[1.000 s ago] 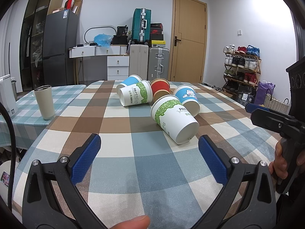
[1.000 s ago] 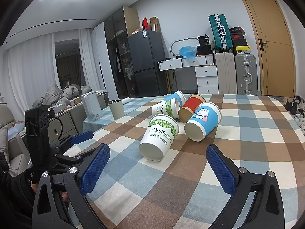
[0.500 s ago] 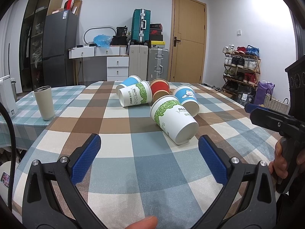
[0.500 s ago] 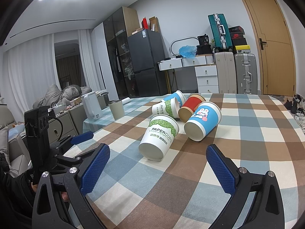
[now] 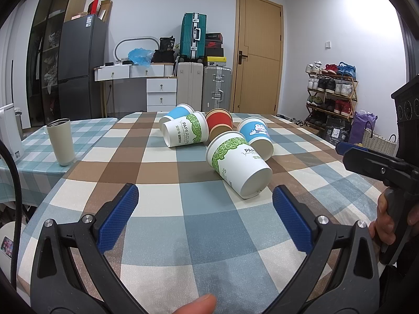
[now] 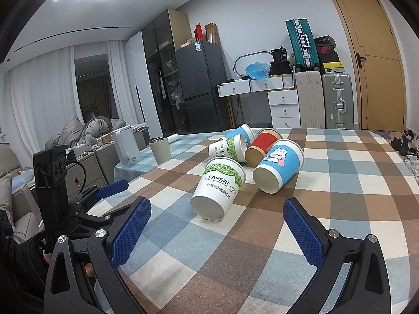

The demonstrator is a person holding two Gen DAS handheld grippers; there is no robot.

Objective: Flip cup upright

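While both pairs of blue pads stand wide apart and hold nothing, the left gripper (image 5: 205, 204) and right gripper (image 6: 217, 219) hover low over the checked tablecloth (image 5: 162, 225), probably to frame the nearest white-and-green paper cup (image 6: 218, 187). It lies on its side, base toward them, just before four other fallen cups.

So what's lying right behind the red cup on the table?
Behind the red cup lies a plain blue cup on its side, beside a white leaf-print cup. Whether red and blue touch is hidden.
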